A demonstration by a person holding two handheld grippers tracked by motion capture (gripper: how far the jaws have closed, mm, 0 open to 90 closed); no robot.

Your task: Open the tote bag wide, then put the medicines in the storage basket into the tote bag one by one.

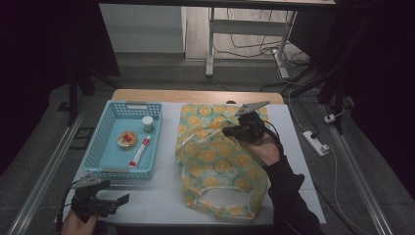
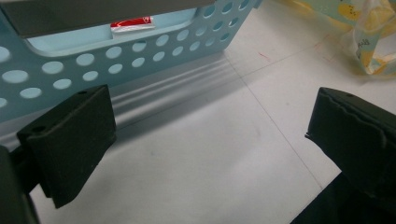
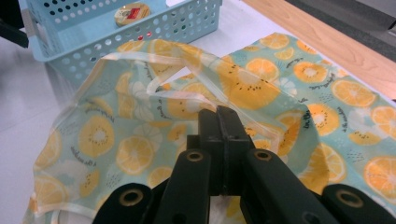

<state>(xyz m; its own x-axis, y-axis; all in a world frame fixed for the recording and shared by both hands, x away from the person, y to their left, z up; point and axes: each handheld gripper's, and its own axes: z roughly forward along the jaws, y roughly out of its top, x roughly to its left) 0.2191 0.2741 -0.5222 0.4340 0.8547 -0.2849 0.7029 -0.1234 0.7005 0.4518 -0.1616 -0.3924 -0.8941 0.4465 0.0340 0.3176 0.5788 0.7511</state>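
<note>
Right gripper (image 3: 219, 121) jaws clenched on the fruit-print bag (image 1: 215, 156), lifting its left edge; the bag's long axis runs near-far. Left gripper (image 1: 115, 201) jaws released, near-left, well apart.

left gripper (image 1: 123, 199) parked low at the near left corner, jaws spread wide – nothing in between, hand (image 1: 78, 223) just peeking in, right gripper (image 1: 229, 131) up higher, dark-sleeved forearm reaching in diagonally, jaws pressed tight together, pointing left
</note>
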